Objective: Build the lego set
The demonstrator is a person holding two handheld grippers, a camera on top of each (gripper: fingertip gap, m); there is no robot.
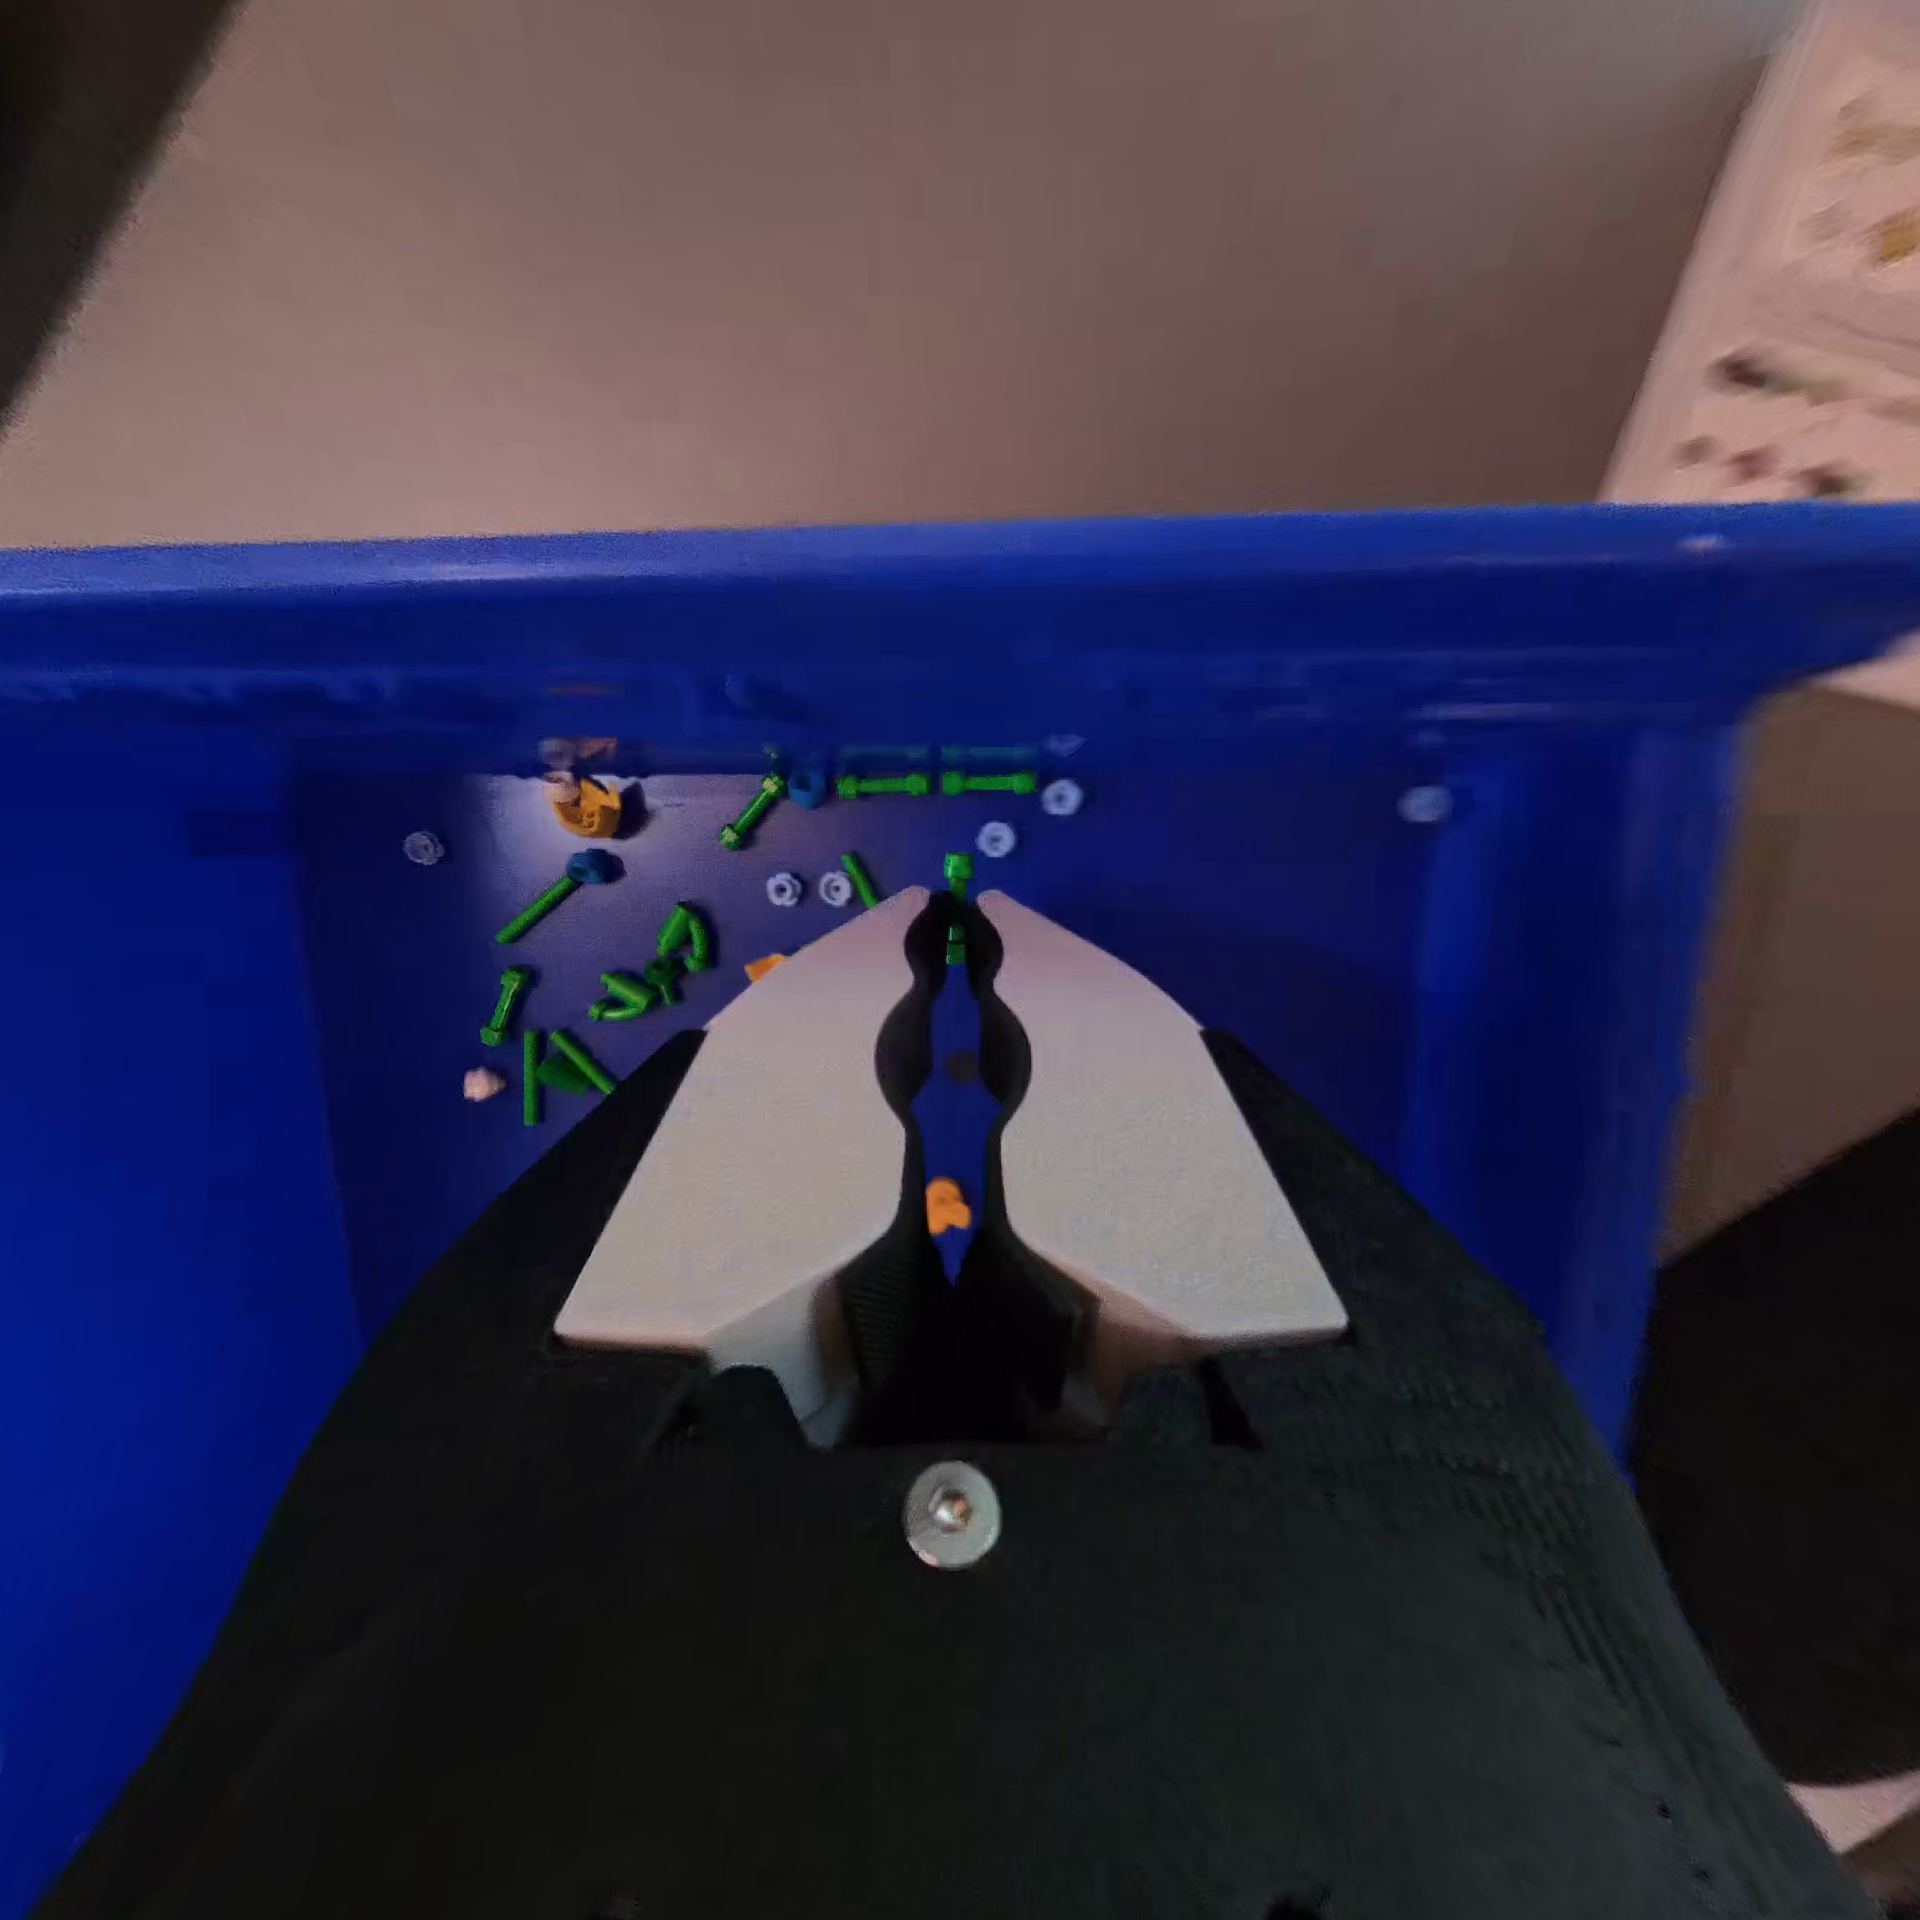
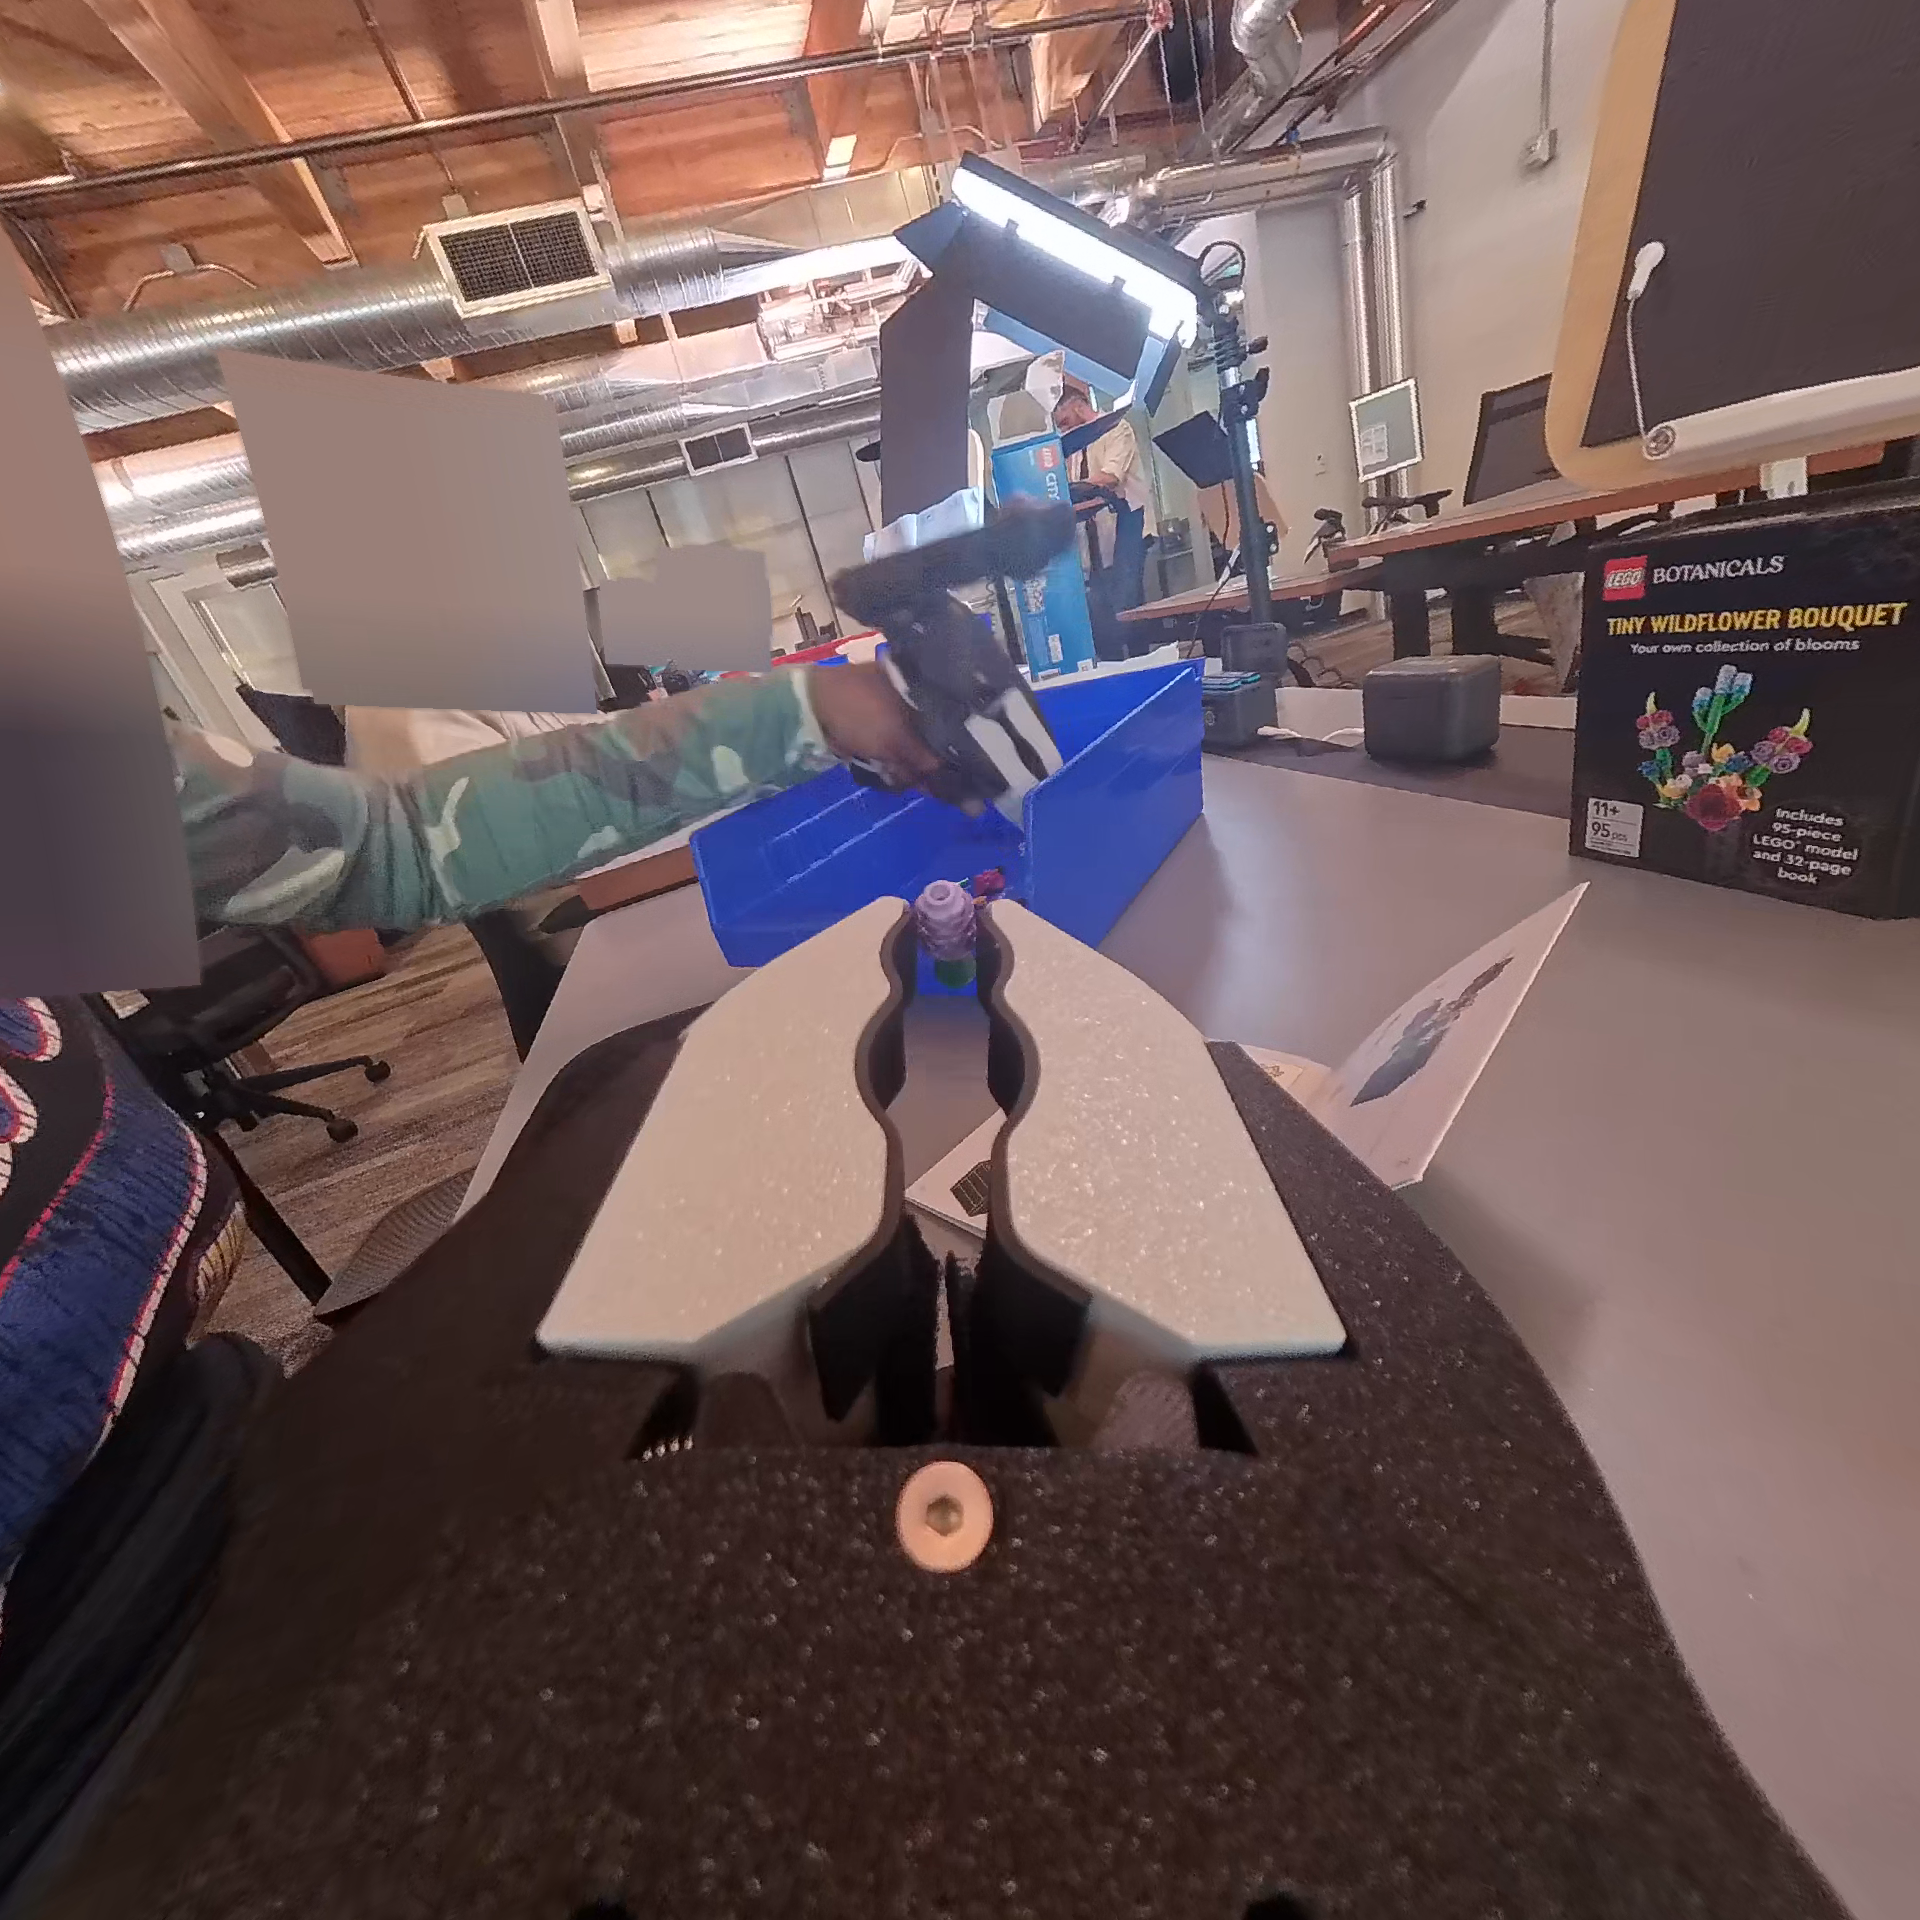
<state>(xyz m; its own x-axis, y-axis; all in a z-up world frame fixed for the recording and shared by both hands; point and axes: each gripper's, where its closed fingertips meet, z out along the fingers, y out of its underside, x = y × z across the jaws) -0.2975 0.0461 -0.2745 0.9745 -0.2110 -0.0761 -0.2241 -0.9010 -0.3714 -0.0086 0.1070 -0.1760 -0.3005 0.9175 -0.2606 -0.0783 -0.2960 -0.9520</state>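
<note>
left wrist view first: left tool (image 1: pixel 956 920) down inside the blue bin (image 1: pixel 935 623), tips pinched together on a small green stem piece (image 1: pixel 957 873) poking out past them near the far wall. scattered across the bin floor to the left: more green stems and leaves (image 1: pixel 634 987), an orange piece (image 1: pixel 587 808) by the back wall, a dark blue flower head (image 1: pixel 592 865), a few clear round studs (image 1: pixel 784 889). another orange bit (image 1: pixel 947 1205) visible through the gap lower between the fingers, lying on the floor, not gripped. picture slightly smeared, so exact seating of the stem hard to judge. over to the right wrist view: right tool (image 2: pixel 951 940) hovering above the grey worktop (image 2: pixel 1351 935), clamped on a lilac flower sub-assembly (image 2: pixel 943 920) with a green base, held upright. beyond it, the bin (image 2: pixel 1122 790) with the other tool (image 2: pixel 977 717) dipping in, camouflage sleeve (image 2: pixel 499 800) reaching across. set's box (image 2: pixel 1745 717) standing at right, open instruction booklet (image 2: pixel 1455 1039) lying just beside the right tool. likely step: fetching a stem to join the flower. best done by lifting straight up clear of the bin wall, keeping a firm squeeze on such a thin part, then lining stem end with the green base before pressing, flower held steady and upright.
</note>
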